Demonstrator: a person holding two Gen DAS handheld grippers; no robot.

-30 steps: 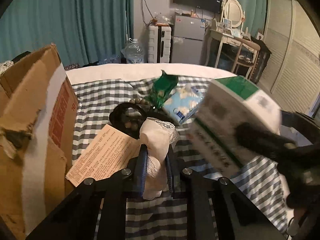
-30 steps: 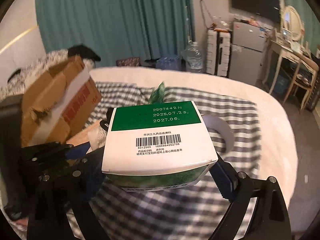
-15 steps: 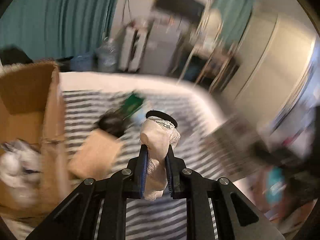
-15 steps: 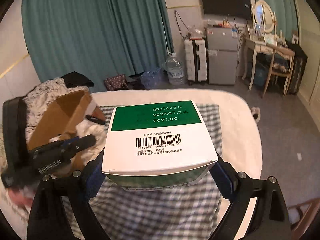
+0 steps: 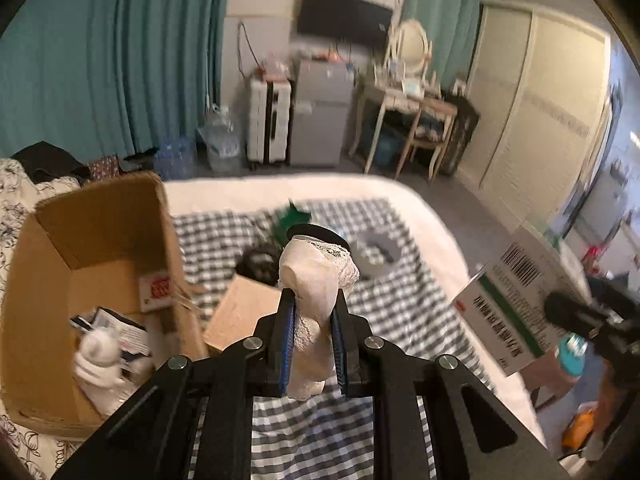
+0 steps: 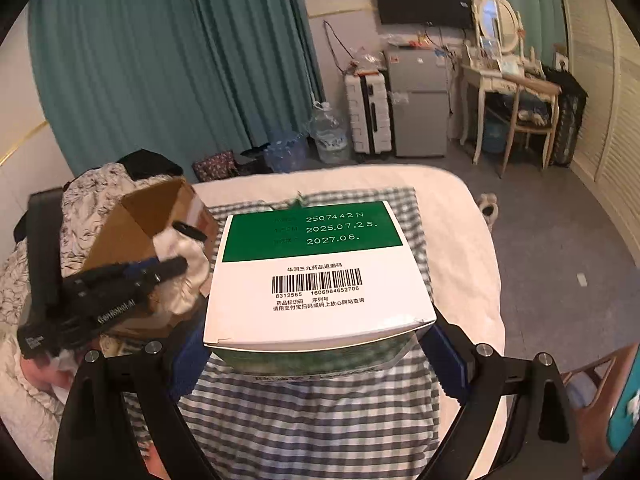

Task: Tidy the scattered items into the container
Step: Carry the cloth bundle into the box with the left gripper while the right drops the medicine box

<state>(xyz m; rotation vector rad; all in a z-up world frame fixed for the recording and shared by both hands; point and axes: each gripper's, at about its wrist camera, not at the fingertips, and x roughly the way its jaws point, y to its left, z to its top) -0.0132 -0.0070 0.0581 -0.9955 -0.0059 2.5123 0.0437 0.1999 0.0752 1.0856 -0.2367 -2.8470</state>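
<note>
Landmark: the open brown corrugated cardboard box, which stands on the bed at the left edge of the grey-and-white checked cloth. The box has matte walls and raised flaps; inside lie a white plush figure and printed packets.

Left gripper: jaws nearly closed, blue pads clamping a soft cream fabric roll with lace trim. The roll stands upright between the pads, in the air just right of the box.

Right gripper: jaws spread wide, blue pads pressing both sides of a rigid white-and-green cardboard medicine carton with a printed barcode and smooth flat faces. The carton is held above the cloth, right of the box.

On the cloth right of the box lie a flat tan paper sheet, a dark round item and a green foil packet.
</note>
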